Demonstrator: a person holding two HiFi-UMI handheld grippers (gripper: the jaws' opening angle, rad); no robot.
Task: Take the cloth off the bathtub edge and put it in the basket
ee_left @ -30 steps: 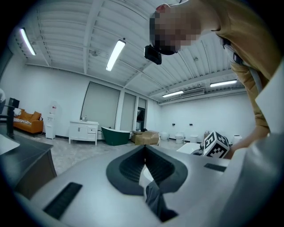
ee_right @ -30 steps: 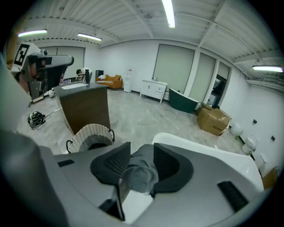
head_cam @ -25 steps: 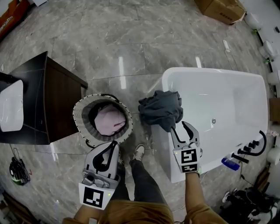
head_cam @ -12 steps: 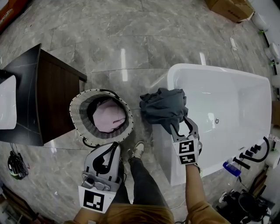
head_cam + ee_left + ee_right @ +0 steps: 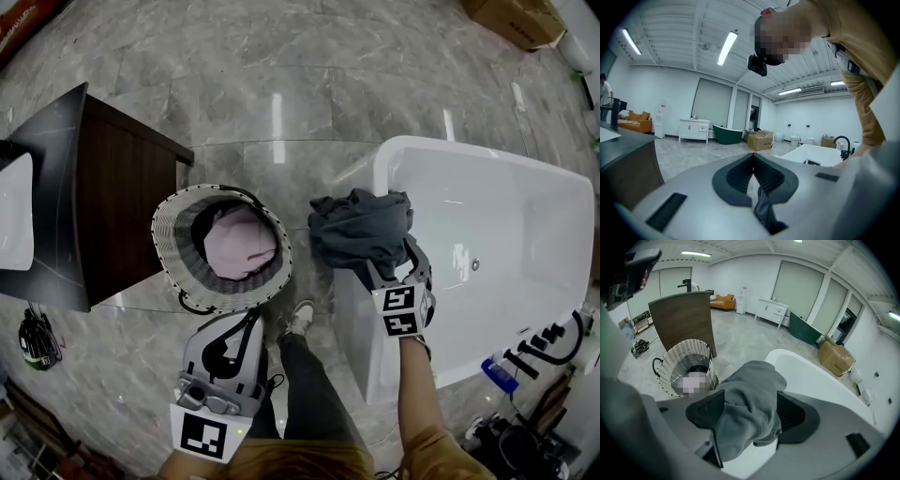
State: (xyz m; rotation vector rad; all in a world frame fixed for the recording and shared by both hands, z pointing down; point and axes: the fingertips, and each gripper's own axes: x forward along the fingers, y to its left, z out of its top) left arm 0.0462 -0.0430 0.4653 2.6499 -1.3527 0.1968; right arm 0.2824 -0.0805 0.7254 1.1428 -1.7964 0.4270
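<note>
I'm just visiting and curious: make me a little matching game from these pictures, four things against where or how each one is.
Things:
1 grey cloth
2 basket
3 bathtub
4 left tool

Descriptions:
A on the floor, pink fabric inside
B jaws together, nothing between them
C white all over
D draped over a rim corner

Pairs: 1-D, 2-A, 3-C, 4-B
</note>
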